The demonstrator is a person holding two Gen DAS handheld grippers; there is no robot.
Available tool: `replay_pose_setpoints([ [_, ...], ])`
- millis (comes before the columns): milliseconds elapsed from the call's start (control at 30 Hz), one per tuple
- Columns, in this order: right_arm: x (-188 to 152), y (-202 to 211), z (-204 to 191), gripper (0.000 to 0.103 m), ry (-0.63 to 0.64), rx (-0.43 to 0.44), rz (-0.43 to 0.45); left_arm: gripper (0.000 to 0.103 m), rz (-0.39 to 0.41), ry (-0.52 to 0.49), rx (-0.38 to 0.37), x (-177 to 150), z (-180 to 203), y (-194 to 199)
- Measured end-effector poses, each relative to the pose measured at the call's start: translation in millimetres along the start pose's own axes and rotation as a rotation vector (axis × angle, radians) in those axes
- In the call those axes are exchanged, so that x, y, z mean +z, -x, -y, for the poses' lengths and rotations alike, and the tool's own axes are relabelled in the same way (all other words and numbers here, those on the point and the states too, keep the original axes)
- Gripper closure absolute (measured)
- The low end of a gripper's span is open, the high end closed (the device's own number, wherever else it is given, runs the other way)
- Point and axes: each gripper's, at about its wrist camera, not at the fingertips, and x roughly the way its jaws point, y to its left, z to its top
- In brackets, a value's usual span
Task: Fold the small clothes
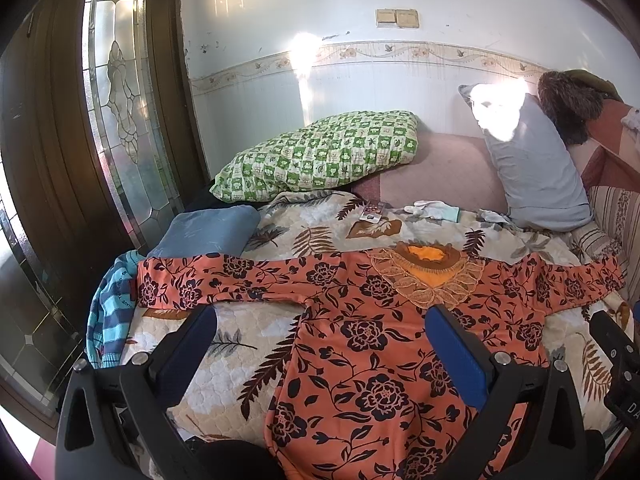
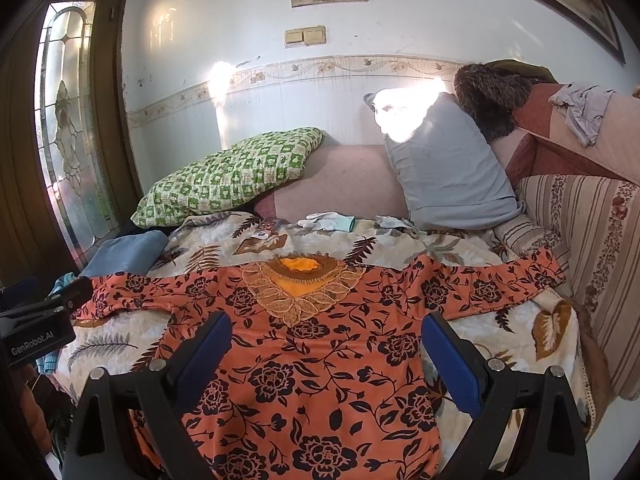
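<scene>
An orange top with black flowers (image 1: 360, 332) lies flat on the leaf-print quilt (image 1: 256, 336), both sleeves spread out, embroidered neckline at the far end. It also shows in the right wrist view (image 2: 320, 364). My left gripper (image 1: 320, 320) is open and empty, held above the top's left side. My right gripper (image 2: 326, 328) is open and empty above the top's middle. The left gripper's body shows at the left edge of the right wrist view (image 2: 36, 328).
A striped blue garment (image 1: 112, 312) and a folded blue cloth (image 1: 208, 232) lie at the quilt's left. A green checked pillow (image 1: 320, 156) and a grey pillow (image 1: 532, 160) lean at the back. White gloves (image 2: 326, 222) lie beyond the neckline. A striped sofa back (image 2: 592, 248) stands on the right.
</scene>
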Motion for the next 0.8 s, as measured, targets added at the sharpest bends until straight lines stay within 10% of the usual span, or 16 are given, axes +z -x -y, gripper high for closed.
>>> replay_pose_setpoints([
  [800,-4.2,-7.8,-0.3,0.006,0.000,0.001,-0.007,0.000,-0.019,-0.004,-0.001,-1.0,-0.7,-7.8],
])
